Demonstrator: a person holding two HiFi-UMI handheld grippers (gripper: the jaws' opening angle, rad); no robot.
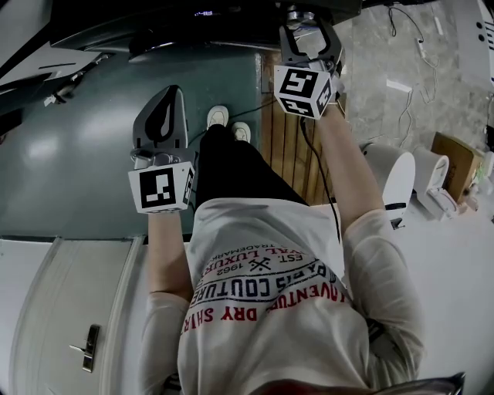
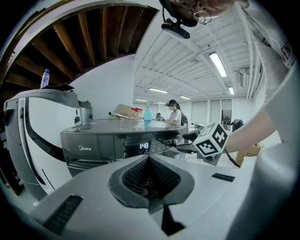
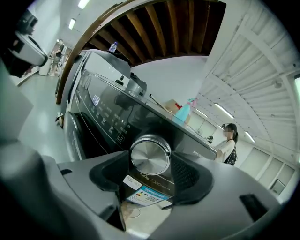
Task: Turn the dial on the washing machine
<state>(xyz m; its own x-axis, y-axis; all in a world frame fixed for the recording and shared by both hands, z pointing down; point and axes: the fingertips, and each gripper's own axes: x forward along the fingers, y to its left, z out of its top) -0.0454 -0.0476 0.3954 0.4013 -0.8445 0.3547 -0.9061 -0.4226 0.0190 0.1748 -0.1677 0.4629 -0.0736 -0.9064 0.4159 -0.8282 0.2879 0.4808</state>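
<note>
The dark grey washing machine (image 2: 93,140) faces me, its display (image 2: 143,146) lit. Its round silver dial (image 3: 150,155) sits between the pads of my right gripper (image 3: 150,163), which is shut on it from both sides. In the head view the right gripper (image 1: 310,27) is raised against the machine's dark front (image 1: 193,23). From the left gripper view the right gripper's marker cube (image 2: 211,140) hangs just right of the dial (image 2: 179,139). My left gripper (image 1: 164,108) is held lower and left, away from the machine, shut with nothing between its pads (image 2: 140,176).
A plastic bottle (image 2: 44,77), a teal spray bottle (image 2: 148,112) and other items stand on the machine's top. A person (image 3: 228,143) stands in the background. Below me lie a wooden strip (image 1: 289,131), a white door (image 1: 85,324), a cardboard box (image 1: 455,154) and floor cables (image 1: 409,46).
</note>
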